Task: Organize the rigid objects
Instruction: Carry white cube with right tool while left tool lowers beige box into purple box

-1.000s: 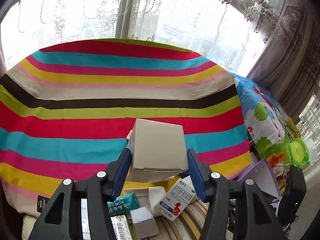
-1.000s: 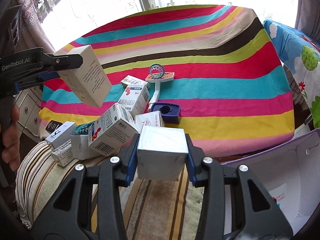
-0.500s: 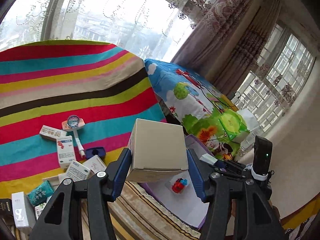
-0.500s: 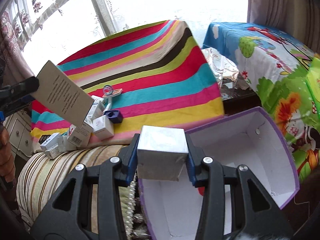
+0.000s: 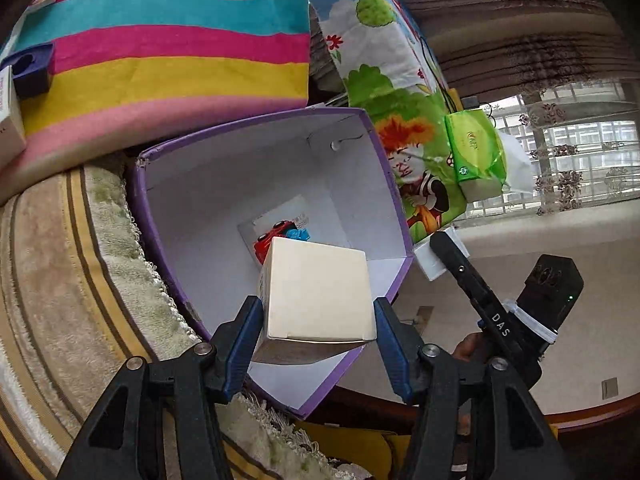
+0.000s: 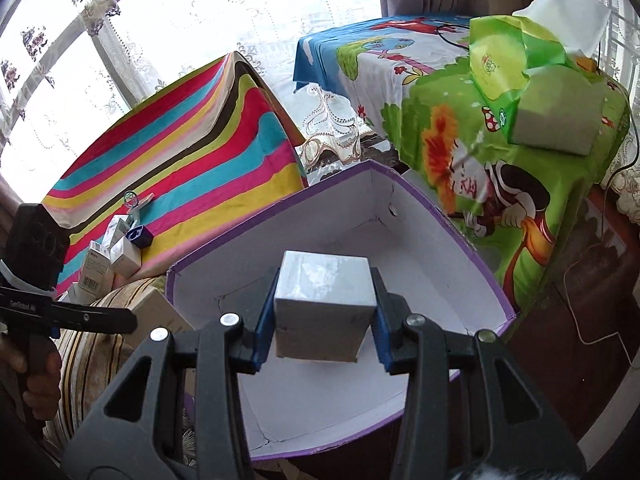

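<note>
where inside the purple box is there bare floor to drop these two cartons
The white floor of the purple-rimmed cardboard box is mostly bare along its walls and near corners. Only the middle is taken, by a red toy car and a blue toy. The striped cloth's near corner is crowded with cartons.

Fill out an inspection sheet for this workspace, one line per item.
Surface: striped cloth over a table, striped rug beside it.
Job's things: purple bin open, toy cars inside; small boxes on the cloth.
Clutter: green tissue pack on the cartoon cloth.
Grippers: left gripper clamps a cream box; right gripper clamps a grey box; both over the bin.
Cables: black cord across the cartoon cloth.
Surroundings: lace curtain, bright window.
</note>
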